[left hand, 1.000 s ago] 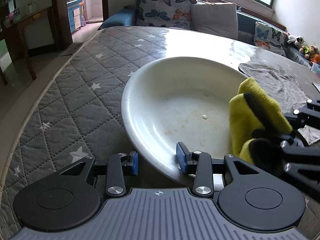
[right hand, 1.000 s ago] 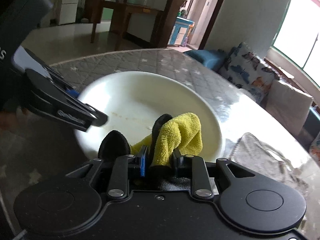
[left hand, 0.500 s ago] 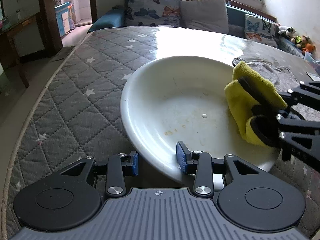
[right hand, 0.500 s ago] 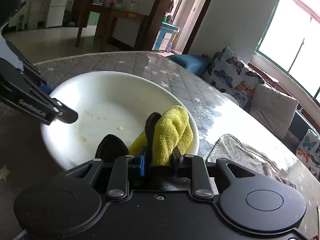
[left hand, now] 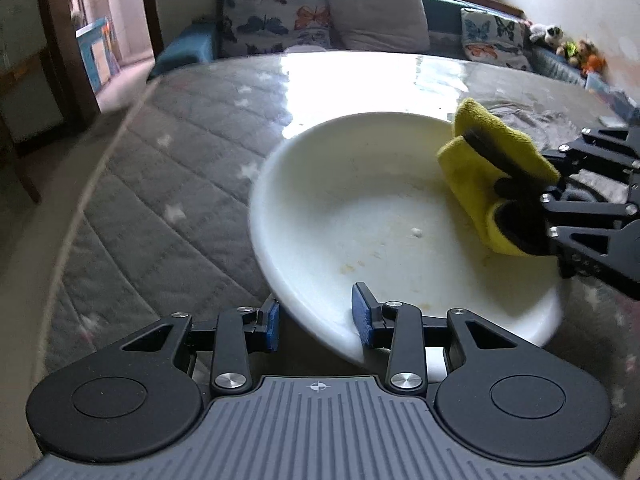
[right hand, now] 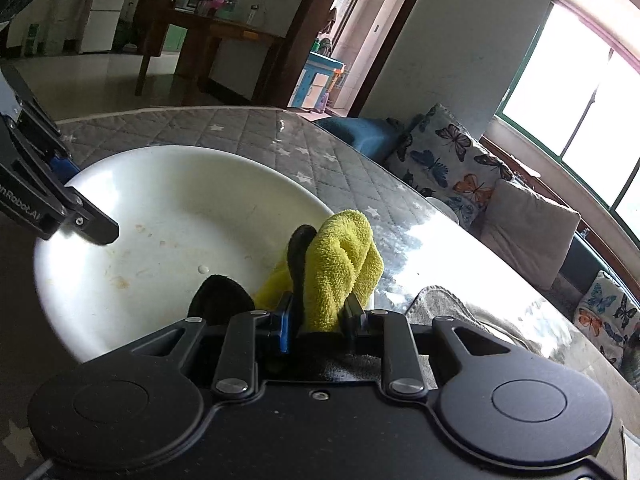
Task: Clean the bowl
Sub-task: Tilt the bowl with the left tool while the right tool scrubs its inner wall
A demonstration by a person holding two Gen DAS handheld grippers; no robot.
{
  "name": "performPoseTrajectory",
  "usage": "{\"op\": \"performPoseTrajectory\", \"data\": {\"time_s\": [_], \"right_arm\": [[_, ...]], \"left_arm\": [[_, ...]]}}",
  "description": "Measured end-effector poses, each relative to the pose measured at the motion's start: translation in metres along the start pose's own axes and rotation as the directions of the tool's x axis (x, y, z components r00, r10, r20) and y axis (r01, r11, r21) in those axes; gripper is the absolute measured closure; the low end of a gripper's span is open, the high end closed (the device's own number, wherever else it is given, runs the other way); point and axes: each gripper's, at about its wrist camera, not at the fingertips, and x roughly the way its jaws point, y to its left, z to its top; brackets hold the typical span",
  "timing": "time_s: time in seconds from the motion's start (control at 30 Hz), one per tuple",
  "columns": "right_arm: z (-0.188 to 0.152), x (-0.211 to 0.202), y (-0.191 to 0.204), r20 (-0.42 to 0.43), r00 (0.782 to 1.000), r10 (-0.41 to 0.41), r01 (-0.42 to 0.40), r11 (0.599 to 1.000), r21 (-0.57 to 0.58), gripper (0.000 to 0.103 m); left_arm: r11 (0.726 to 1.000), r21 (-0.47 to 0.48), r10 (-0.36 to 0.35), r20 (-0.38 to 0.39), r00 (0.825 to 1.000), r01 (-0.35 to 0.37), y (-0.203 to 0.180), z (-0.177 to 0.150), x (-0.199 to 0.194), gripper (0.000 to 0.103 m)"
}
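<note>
A wide white bowl point(left hand: 380, 208) rests on the quilted table, with brownish smears and a pale drop point(left hand: 417, 233) inside. My left gripper point(left hand: 316, 320) straddles its near rim, one blue pad inside and one outside; the jaws are closing and grip the rim. From the right, my right gripper point(left hand: 532, 216) is shut on a folded yellow cloth point(left hand: 492, 152) with black trim, held at the bowl's right inner wall. In the right wrist view the cloth point(right hand: 340, 256) stands up between the fingers of the right gripper point(right hand: 320, 312), by the right rim of the bowl point(right hand: 180, 208). The left gripper point(right hand: 82, 200) is at the far left.
A grey rag point(left hand: 532, 120) lies on the glossy table part behind the right gripper, also seen as the grey rag point(right hand: 452, 308). The grey star-quilted cover point(left hand: 160, 184) runs to the table's left edge. A sofa with butterfly cushions point(left hand: 280, 12) stands beyond.
The bowl and my left gripper have shifted together across the table. The cloth in the right gripper has gone from over the bowl's inside to its right rim.
</note>
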Motion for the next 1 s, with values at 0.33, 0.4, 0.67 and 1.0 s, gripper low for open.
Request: {"op": "performPoseTrajectory", "data": {"time_s": [0.33, 0.4, 0.67, 1.0], "right_arm": [[0.004, -0.008, 0.000, -0.030, 0.999, 0.019, -0.019, 1.000, 0.022, 0.077], [0.004, -0.009, -0.002, -0.035, 0.999, 0.028, -0.027, 0.999, 0.030, 0.077], [0.004, -0.022, 0.001, -0.033, 0.998, 0.061, -0.059, 0.997, 0.055, 0.077], [0.004, -0.032, -0.001, -0.013, 0.995, 0.102, -0.100, 0.991, 0.093, 0.077]], "left_arm": [[0.997, -0.079, 0.004, -0.021, 1.000, -0.005, 0.002, 0.002, 0.002, 0.063], [0.993, -0.114, 0.002, -0.029, 1.000, -0.006, 0.002, 0.001, 0.000, 0.060], [0.967, -0.254, -0.005, -0.054, 0.999, -0.009, 0.000, -0.007, -0.008, 0.058], [0.938, -0.344, 0.008, -0.080, 0.997, -0.035, -0.019, -0.012, -0.018, 0.055]]}}
